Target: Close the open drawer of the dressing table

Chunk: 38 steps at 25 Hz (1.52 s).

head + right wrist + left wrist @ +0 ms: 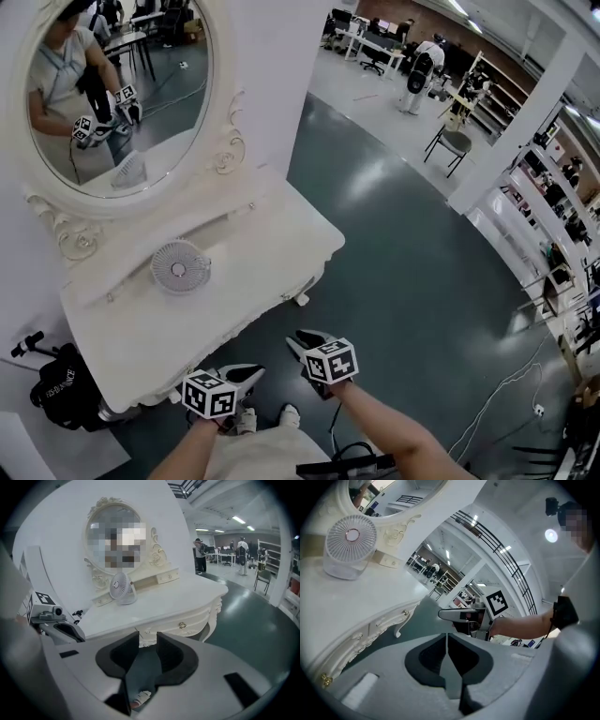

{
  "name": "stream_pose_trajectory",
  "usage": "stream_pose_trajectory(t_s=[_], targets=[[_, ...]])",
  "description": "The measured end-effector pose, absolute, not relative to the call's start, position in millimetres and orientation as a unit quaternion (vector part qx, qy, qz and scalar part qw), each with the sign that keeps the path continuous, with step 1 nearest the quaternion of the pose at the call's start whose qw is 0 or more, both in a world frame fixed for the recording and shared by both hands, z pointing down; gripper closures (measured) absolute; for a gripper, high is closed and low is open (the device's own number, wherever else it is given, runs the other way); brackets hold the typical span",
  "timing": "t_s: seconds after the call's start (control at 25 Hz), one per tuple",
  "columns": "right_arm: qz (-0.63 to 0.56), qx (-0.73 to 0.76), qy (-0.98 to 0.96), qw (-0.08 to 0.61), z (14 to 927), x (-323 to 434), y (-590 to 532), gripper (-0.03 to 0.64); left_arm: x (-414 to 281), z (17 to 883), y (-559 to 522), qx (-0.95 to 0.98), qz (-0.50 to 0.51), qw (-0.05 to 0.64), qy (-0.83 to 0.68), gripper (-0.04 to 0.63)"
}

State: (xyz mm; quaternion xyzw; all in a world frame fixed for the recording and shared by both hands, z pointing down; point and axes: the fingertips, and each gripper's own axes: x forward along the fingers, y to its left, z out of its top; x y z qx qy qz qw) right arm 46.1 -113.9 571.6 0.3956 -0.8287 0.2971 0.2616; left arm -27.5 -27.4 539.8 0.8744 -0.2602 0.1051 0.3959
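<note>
The drawer (187, 622), a carved white front with a gold knob (182, 625), sits under the front edge of the counter (281, 246) and looks pushed in flush. Both grippers hang clear of that edge over the dark floor (403, 281), touching nothing. The right gripper (147, 641) has its jaws spread and empty. The drawer lies beyond their gap, a little to the right. The left gripper (447, 639), beside it, has its jaws pressed together on nothing. A small fan (180, 266) stands near the counter's back edge, below the oval mirror (122, 84).
</note>
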Motion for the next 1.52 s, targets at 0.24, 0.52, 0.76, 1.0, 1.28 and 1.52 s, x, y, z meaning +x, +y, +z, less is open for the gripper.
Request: stream_pose_trajectory(t_s=[0.24, 0.52, 0.76, 1.0, 1.28, 1.52], targets=[[0.296, 0.404, -0.834, 0.232, 543, 54, -101, 0.511, -24, 514, -28, 0.888, 0.097, 0.373, -0.25, 0.585], [0.28, 0.395, -0.852, 0.199, 503, 50, -82, 0.52, -27, 478, -23, 0.902, 0.077, 0.351, -0.238, 0.584], [0.274, 0.375, -0.869, 0.172, 480, 39, -59, 0.552, -36, 461, -18, 0.908, 0.069, 0.336, -0.239, 0.584], [0.281, 0.373, -0.87, 0.16, 474, 42, -42, 0.571, -38, 451, -9, 0.912, 0.061, 0.331, -0.234, 0.584], [0.268, 0.341, -0.895, 0.105, 440, 38, -27, 0.578, -49, 425, -10, 0.923, 0.021, 0.297, -0.245, 0.584], [0.245, 0.33, -0.91, 0.057, 410, 32, -18, 0.585, -50, 404, -10, 0.934, 0.0, 0.264, -0.242, 0.586]])
